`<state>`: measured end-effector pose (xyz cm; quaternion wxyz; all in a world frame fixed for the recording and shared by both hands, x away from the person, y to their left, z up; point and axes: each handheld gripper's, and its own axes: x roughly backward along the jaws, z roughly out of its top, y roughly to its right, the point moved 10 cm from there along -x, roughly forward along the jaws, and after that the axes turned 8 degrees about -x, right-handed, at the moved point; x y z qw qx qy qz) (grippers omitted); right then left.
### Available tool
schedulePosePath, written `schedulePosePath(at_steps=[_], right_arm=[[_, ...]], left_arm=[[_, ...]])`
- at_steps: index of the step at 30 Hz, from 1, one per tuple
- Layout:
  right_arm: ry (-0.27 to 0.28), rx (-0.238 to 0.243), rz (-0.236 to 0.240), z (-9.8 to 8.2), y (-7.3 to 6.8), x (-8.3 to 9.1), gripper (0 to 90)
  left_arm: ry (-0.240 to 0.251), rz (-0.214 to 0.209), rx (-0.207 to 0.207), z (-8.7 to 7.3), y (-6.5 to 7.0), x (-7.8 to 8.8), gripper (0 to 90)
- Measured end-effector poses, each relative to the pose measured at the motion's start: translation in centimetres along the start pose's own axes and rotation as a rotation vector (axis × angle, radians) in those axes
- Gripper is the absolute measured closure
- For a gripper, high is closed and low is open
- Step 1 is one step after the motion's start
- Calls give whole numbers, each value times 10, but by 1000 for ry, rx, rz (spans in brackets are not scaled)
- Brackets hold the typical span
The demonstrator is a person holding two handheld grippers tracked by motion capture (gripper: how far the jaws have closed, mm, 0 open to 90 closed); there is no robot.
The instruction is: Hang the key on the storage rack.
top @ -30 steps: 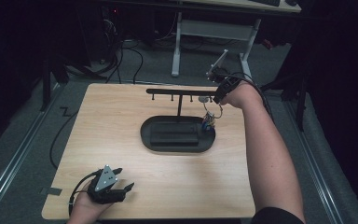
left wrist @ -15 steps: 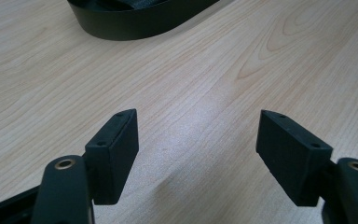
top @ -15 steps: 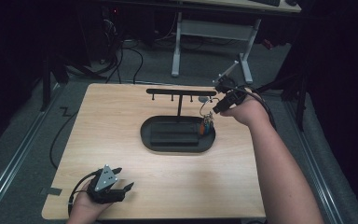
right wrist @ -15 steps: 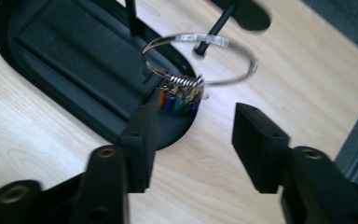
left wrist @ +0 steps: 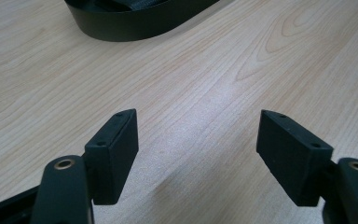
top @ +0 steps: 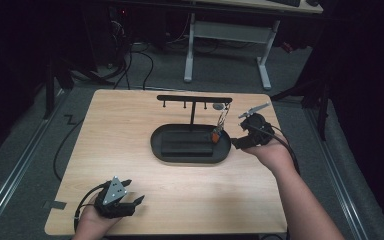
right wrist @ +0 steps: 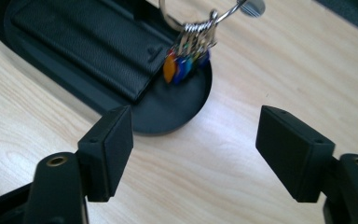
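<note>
Keys (top: pixel 219 129) hang on stand (top: pixel 194 99) — right gripper (top: pixel 236 143) (jaws just opened) beside them.

black grippers (top: pixel 117 202), grey three-cornered plate (top: pixel 114 190), screwed square pads (left wrist: pixel 291 156), bare forearms.

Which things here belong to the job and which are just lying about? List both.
Job: key bunch hanging from rack; black tray; right hand-held gripper, jaws just opened, nothing between them.
Lying about: left hand-held gripper, open; floor cables; far desk frame.
</note>
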<state>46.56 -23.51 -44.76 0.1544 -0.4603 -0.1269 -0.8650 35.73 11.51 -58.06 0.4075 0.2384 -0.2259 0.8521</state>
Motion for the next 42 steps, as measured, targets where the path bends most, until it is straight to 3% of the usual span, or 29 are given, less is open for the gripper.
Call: schedulePosePath(at_steps=[6,8,10,21,24,26,29,30,31,32,34,37,42], right_arm=[[41,-25,2,-26,-1,-10,199],[70,-7,-18,-42,-4,-17,164],[84,1,-26,-46,-5,-19,157],[277,-121,79,-108,-27,-42,149],[299,-115,85,-118,-30,-44,149],[332,-115,77,-136,-35,-44,149],[459,-217,47,-160,-35,-38,216],[432,-216,86,-165,-40,-40,187],[402,-183,84,-168,-42,-40,176],[409,-165,67,-167,-40,-38,177],[428,-203,87,-165,-38,-36,177],[442,-197,88,-163,-38,-34,175],[429,-192,68,-163,-38,-36,172]], left_arm=[[6,-6,3,1,1,0,296],[4,-9,3,1,1,-1,293],[5,-10,3,1,1,-2,292],[6,-16,15,-1,2,-4,279],[7,-14,17,-2,1,-4,275],[15,-7,33,-2,0,-4,266],[15,3,41,-1,1,-3,264],[15,3,41,-1,1,-3,264],[16,15,40,0,2,-3,263],[12,19,34,0,3,-3,263],[8,24,33,0,3,-4,262],[3,31,31,0,4,-3,262],[7,33,12,-1,7,2,261]])
